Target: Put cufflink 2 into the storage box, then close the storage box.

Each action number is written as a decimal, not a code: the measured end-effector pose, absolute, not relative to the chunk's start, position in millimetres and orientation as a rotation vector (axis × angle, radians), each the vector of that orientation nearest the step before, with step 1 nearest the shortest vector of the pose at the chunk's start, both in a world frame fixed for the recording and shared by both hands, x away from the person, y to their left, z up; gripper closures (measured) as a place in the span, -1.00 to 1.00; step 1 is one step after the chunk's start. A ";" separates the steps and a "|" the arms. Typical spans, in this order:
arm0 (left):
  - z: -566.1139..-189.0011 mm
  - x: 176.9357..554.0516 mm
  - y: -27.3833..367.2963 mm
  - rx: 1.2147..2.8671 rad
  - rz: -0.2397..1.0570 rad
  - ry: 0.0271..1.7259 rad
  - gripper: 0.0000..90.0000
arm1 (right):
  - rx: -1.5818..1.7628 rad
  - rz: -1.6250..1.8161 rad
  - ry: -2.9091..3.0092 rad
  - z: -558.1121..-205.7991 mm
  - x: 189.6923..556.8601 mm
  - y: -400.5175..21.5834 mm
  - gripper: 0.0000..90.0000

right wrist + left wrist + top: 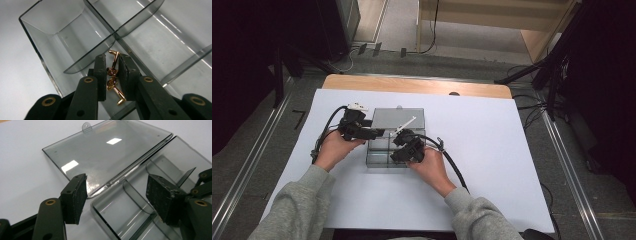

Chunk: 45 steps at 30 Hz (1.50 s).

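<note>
While the right gripper hangs over a near compartment of the clear divided box, its jaws stand narrowly apart around two gold cufflinks; whether the pads actually press them I cannot tell. Cufflinks: tiny, light, hard, slick metal, likely to squirt out or roll — best pinched across the post, at 12 o'clock of the rose head. Left gripper jaws wide apart, holding nothing, hovering at the box's corner by the hinge; open lid lies flat at 12 o'clock. Compartment floor under the jaws hidden; high view too small to show the cufflinks
</note>
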<state>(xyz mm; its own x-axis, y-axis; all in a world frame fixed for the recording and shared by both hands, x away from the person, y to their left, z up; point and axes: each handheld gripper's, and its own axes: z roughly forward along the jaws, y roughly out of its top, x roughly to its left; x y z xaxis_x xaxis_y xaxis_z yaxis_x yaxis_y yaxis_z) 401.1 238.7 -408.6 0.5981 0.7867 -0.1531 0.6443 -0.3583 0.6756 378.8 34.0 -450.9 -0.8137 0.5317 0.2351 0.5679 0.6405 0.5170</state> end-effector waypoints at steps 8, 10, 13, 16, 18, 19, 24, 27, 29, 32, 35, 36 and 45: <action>-403.4 403.7 239.9 2.107 0.263 1.147 -0.24 | -0.927 -0.953 -2.812 -440.9 372.7 31.9 0.60; -402.0 403.9 240.0 2.108 0.263 1.144 -0.24 | -0.931 -0.991 -2.806 -435.9 371.2 29.1 0.59; -400.6 404.7 240.7 2.102 0.268 1.148 -0.24 | -0.936 -1.045 -2.801 -427.3 369.5 23.9 0.56; -400.5 406.1 241.4 2.098 0.269 1.157 -0.24 | -0.941 -1.100 -2.799 -418.1 369.2 17.3 0.51; -400.9 407.4 241.6 2.102 0.261 1.159 -0.24 | -0.952 -1.127 -2.794 -413.9 370.3 12.8 0.45; -401.0 408.0 241.3 2.106 0.258 1.163 -0.24 | -0.966 -1.143 -2.793 -411.2 371.1 9.5 0.42; -399.1 410.5 241.1 2.099 0.261 1.166 -0.23 | -1.017 -1.213 -2.769 -403.1 378.4 -7.3 0.29; -398.6 412.8 241.6 2.102 0.259 1.174 -0.22 | -1.050 -1.236 -2.778 -399.4 382.4 -15.6 0.24; -397.8 414.7 242.4 2.106 0.260 1.177 -0.22 | -1.066 -1.245 -2.772 -397.8 385.3 -20.1 0.22; -397.2 418.4 242.6 2.104 0.259 1.182 -0.21 | -1.114 -1.265 -2.768 -395.8 390.4 -28.2 0.19; -397.0 421.1 241.4 2.109 0.253 1.195 -0.20 | -1.159 -1.276 -2.764 -393.9 397.1 -36.7 0.16; -396.7 422.1 241.3 2.109 0.249 1.202 -0.18 | -1.177 -1.275 -2.763 -393.1 398.9 -39.1 0.16; -396.8 432.2 238.4 2.103 0.252 1.263 -0.09 | -1.313 -1.255 -2.763 -398.7 420.2 -53.7 0.19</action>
<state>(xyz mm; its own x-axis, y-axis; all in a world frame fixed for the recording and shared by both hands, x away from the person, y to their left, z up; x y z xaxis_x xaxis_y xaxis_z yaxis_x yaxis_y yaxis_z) 432.2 238.4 -396.8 0.5148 0.8413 -0.1651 0.7136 -0.3137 0.6264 420.2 -53.7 -398.7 -0.6731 0.7216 0.1618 0.5968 0.4009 0.6951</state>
